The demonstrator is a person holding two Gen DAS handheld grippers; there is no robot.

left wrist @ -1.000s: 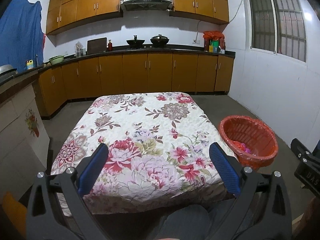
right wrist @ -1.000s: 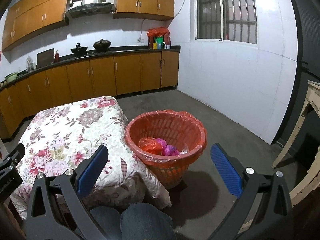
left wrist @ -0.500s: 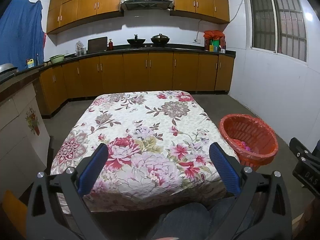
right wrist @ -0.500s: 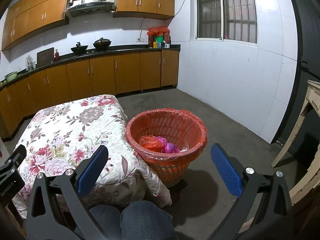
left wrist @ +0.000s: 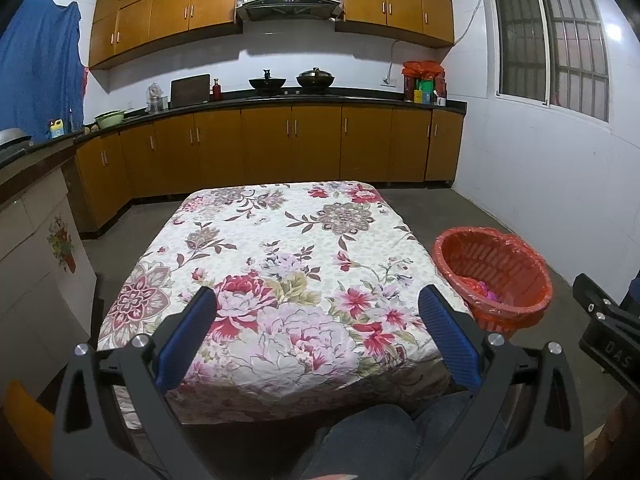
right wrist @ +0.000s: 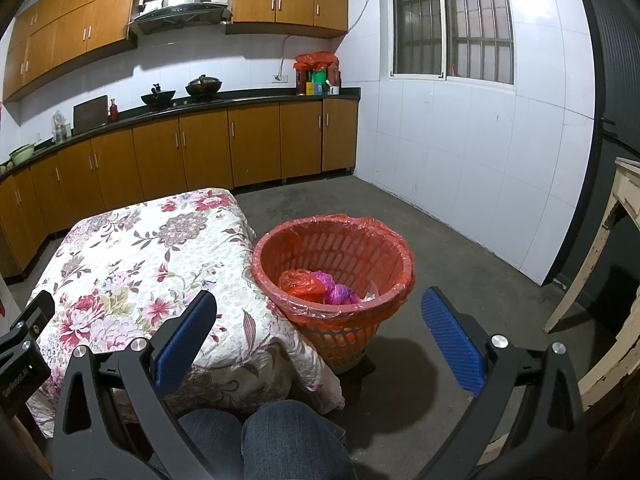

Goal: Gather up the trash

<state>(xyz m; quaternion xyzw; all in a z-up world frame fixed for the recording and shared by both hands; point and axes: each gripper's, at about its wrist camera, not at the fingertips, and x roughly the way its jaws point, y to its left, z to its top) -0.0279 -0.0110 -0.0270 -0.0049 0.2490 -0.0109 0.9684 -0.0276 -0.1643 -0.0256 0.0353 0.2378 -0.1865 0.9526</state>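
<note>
An orange mesh waste basket point(right wrist: 376, 240) with an orange liner stands on the floor at the right side of the table; it also shows in the left wrist view point(left wrist: 516, 252). It holds crumpled orange and pink plastic bags point(right wrist: 320, 286). My left gripper point(left wrist: 318, 332) is open and empty over the near edge of the floral tablecloth point(left wrist: 280, 248). My right gripper point(right wrist: 318, 332) is open and empty, held in front of the basket and above my knees. No loose trash shows on the cloth.
Brown kitchen cabinets point(left wrist: 288, 144) with a dark counter run along the back wall. A worn cream wooden frame point(right wrist: 612, 264) stands at the right. My knees in jeans point(right wrist: 280, 440) are at the bottom. Bare concrete floor point(right wrist: 460, 248) surrounds the basket.
Both views have drifted slightly; the table and basket sit a little lower and farther in the frames. Both grippers stay open and empty.
</note>
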